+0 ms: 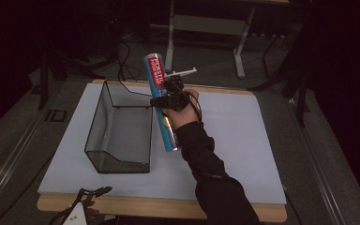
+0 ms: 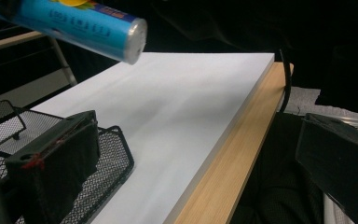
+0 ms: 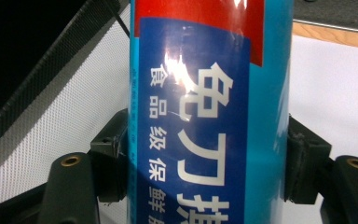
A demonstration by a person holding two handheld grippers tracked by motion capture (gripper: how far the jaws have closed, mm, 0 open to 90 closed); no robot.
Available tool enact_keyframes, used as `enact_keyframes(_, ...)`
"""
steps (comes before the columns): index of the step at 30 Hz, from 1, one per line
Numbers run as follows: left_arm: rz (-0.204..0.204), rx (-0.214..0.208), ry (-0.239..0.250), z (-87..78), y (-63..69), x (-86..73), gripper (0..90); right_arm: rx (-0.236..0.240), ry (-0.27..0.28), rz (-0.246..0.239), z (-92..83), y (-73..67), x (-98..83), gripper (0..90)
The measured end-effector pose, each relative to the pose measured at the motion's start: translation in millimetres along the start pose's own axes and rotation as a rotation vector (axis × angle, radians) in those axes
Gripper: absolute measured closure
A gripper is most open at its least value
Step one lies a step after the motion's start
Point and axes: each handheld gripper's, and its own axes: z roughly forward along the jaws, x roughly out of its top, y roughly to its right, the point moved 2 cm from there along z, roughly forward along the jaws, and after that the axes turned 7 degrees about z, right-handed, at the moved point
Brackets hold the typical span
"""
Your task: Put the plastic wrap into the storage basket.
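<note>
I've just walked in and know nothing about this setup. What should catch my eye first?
A long blue tube with a red and dark blue label is held tilted above the white table, clamped in the right gripper, whose fingers press on both its sides. Just left of it stands a black wire-mesh basket on the table. The left gripper waits at the table's near edge, with nothing between its fingers.
</note>
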Motion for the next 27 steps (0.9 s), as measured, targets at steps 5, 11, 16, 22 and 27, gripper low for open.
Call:
enact_keyframes(5, 0.003, 0.003, 0.001, -0.5, -0.2, 0.2, 0.3, 0.006, 0.011, 0.019, 9.2, -9.6, 3.0, 31.5)
enact_keyframes(11, 0.004, 0.003, 0.004, -1.4, -0.1, 0.5, 0.3, 0.016, 0.043, 0.044, 19.6, -21.0, 5.8, 31.5)
enact_keyframes(16, 0.002, 0.006, 0.007, -1.7, -0.3, 0.9, 0.3, 0.018, 0.082, 0.074, 30.1, -29.9, 6.5, 31.5)
enact_keyframes(22, 0.004, 0.005, 0.01, -2.1, -0.3, 1.0, 0.3, 0.025, 0.098, 0.102, 47.3, -40.1, 4.4, 31.5)
enact_keyframes(27, 0.003, 0.004, 0.013, -2.8, -0.4, 1.2, 0.3, 0.017, 0.094, 0.114, 66.3, -44.1, -0.9, 31.5)
